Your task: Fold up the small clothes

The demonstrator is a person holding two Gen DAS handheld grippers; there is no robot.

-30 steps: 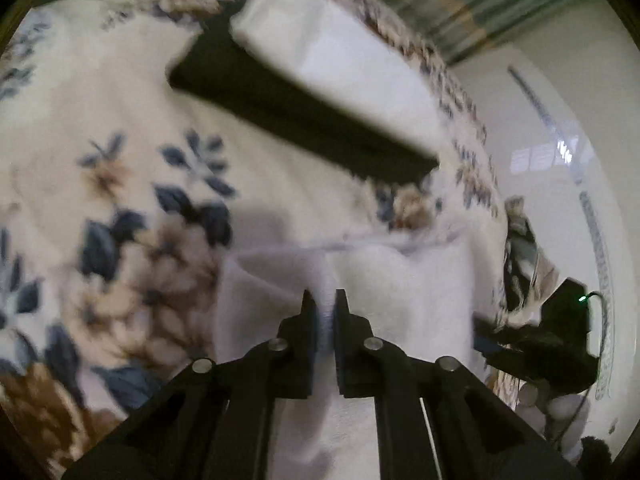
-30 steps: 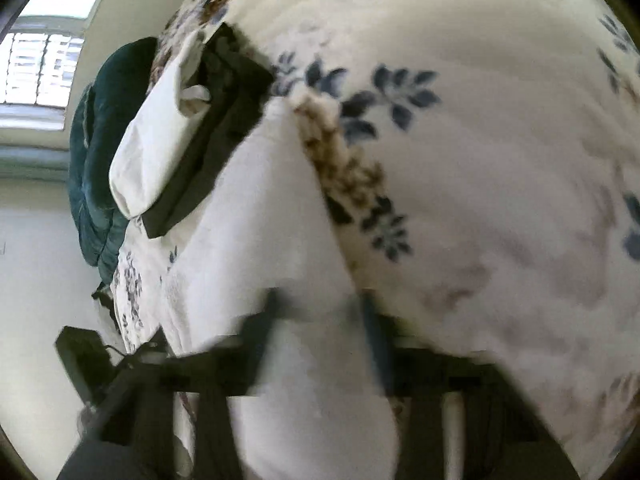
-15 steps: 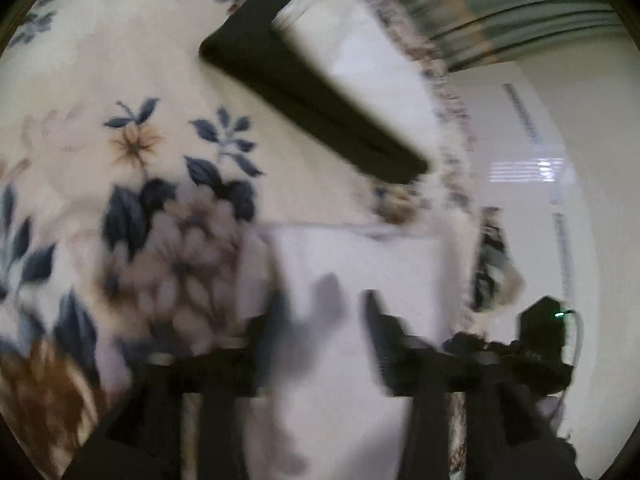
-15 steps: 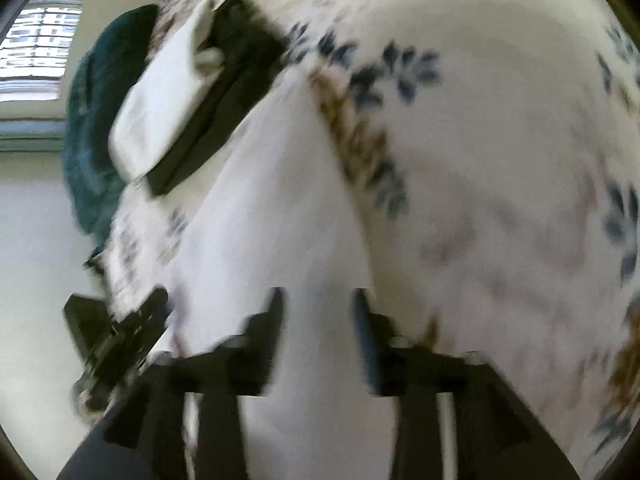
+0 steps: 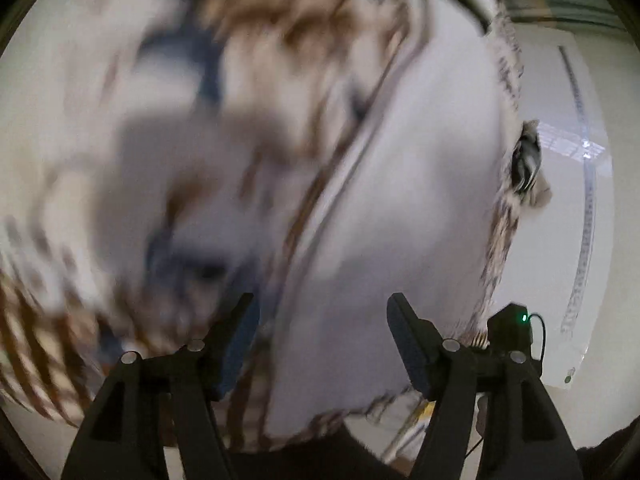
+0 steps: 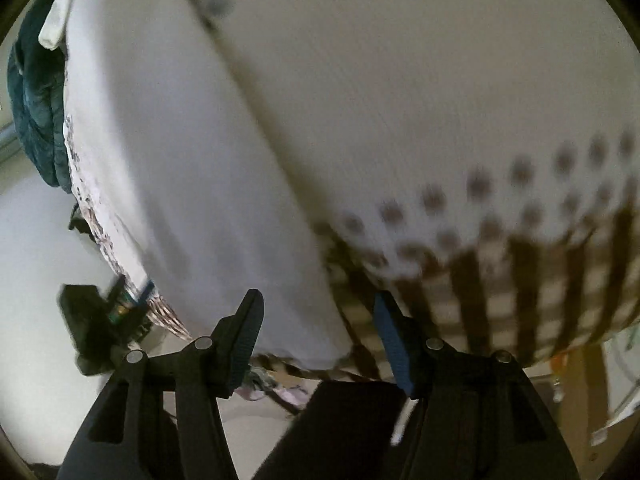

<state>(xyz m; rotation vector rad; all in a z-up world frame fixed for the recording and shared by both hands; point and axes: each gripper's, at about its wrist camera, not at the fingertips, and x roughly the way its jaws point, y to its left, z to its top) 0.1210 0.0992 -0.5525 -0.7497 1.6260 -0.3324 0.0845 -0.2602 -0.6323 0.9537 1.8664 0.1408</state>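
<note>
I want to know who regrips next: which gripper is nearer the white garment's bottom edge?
Roughly level; right perhaps slightly nearer. The right gripper is open with the white garment hem between its fingers. The left gripper is open too, straddling the garment's side edge.

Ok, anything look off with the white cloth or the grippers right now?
Nothing stands out. The white cloth lies flat on the patterned bedspread, its near edge close to the bed's edge. The left gripper and right gripper are both open and hold nothing. The left view is too blurred for detail.
</note>
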